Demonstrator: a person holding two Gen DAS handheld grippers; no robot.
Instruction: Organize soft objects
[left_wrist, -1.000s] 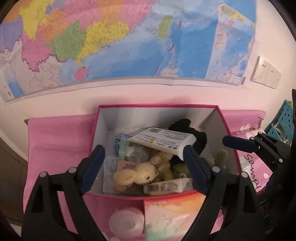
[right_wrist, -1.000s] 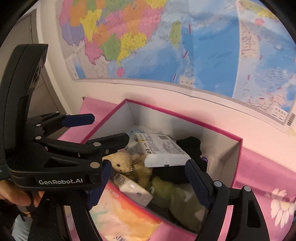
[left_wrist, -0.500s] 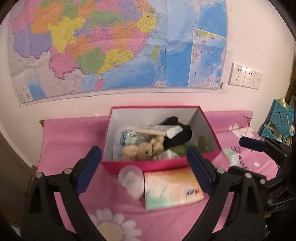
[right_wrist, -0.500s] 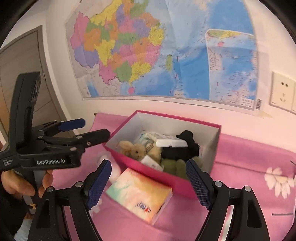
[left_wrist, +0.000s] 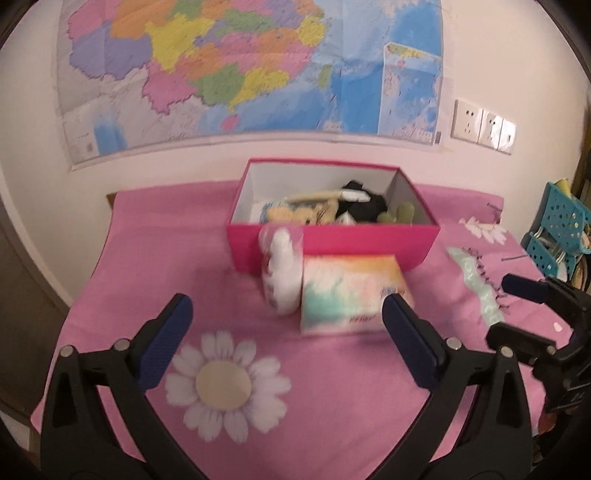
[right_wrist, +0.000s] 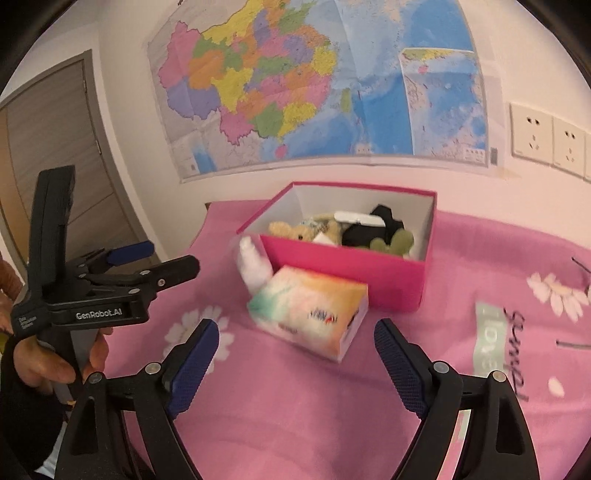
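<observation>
While a big map (left_wrist: 255, 70) fills the wall, a pink flowered cloth (left_wrist: 184, 258) covers the table below it. On the cloth, close to the wall, stands a pink box (left_wrist: 332, 242) with white inner walls. It holds a tan teddy bear (left_wrist: 291, 214), a black soft thing (right_wrist: 369, 232), a green soft toy (right_wrist: 393, 243) at the right end and a white packet (right_wrist: 358, 218) lying on top. Just in front of the box lies a tissue pack (left_wrist: 351, 291) in pastel colours, its back edge at or near the box's front wall. A white roll (left_wrist: 282, 273) in clear wrap leans beside the pack's left end, in front of the box's left corner. Both are blurred. The left gripper (left_wrist: 288, 339) hangs above the cloth in front of the pack with its jaws spread wide and nothing between them. The right gripper (right_wrist: 295, 354) is likewise spread wide and empty, near the pack's front corner. Wall sockets (right_wrist: 543, 138) sit to the right of the map.
</observation>
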